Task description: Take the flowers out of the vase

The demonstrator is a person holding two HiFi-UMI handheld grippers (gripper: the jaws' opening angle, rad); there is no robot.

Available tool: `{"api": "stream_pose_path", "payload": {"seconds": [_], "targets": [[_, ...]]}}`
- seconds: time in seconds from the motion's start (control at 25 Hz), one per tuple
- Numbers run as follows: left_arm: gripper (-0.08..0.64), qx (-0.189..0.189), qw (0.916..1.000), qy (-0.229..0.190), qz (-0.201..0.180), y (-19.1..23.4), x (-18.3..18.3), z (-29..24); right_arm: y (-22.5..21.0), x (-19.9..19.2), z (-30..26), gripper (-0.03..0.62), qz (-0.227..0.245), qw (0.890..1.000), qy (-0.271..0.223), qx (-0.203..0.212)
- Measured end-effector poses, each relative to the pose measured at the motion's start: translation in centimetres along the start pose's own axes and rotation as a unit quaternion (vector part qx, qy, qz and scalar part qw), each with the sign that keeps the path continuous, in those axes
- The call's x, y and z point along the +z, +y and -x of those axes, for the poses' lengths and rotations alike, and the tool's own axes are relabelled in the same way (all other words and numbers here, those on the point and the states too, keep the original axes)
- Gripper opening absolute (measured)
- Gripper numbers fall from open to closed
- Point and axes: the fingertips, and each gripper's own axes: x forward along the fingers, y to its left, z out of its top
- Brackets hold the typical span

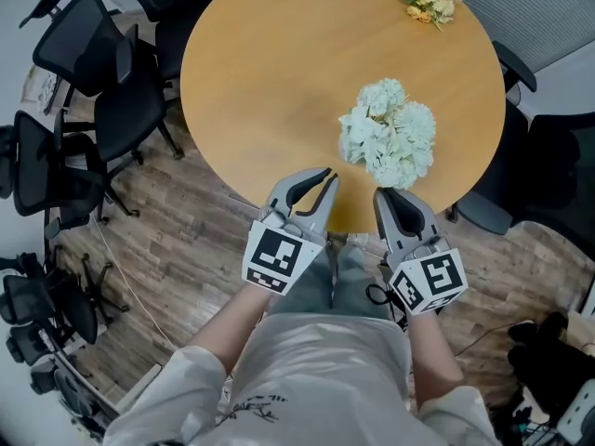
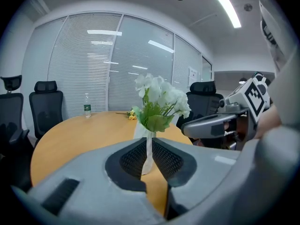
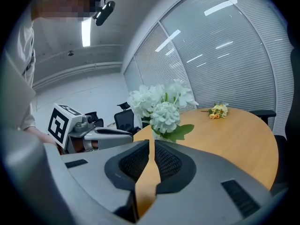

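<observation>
A bunch of white flowers (image 1: pixel 390 133) stands in a slim white vase (image 2: pixel 146 149) near the front edge of a round wooden table (image 1: pixel 270 72). In the left gripper view the blooms (image 2: pixel 161 97) rise above green leaves straight ahead of the jaws. The right gripper view shows the same blooms (image 3: pixel 161 104) close ahead. My left gripper (image 1: pixel 327 177) hovers at the table's near edge, left of the flowers, shut and empty. My right gripper (image 1: pixel 381 193) sits just below the flowers, also shut with nothing in it. Neither touches the vase or the flowers.
A small yellow bouquet (image 1: pixel 430 5) lies at the table's far right edge. A water bottle (image 2: pixel 87 106) stands at the far side. Black office chairs (image 1: pixel 93 63) crowd the left, and another chair (image 1: pixel 521 72) stands at the right.
</observation>
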Motion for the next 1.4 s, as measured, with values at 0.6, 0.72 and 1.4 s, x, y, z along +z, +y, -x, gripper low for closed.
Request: {"api": "stream_pose_path", "payload": {"seconds": [0.6,0.72,1.4], "targets": [[0.29,-0.042,0.9982,0.037,-0.023,0.4,-2.2,-4.7,-2.1,0.5,-2.2,0.133,0.003,1.0,-0.028,-0.014],[0.317,-0.046,0.9977,0.037,-0.033,0.5,-2.0,-5.9,-2.3,0.8,-2.6,0.153,0.005,0.999,-0.032,-0.016],[0.333,-0.068,0.9953,0.043,-0.053,0.4,-2.7,-10.6,-3.0,1.7,-3.6,0.176,0.021,0.999,-0.043,-0.008]]}}
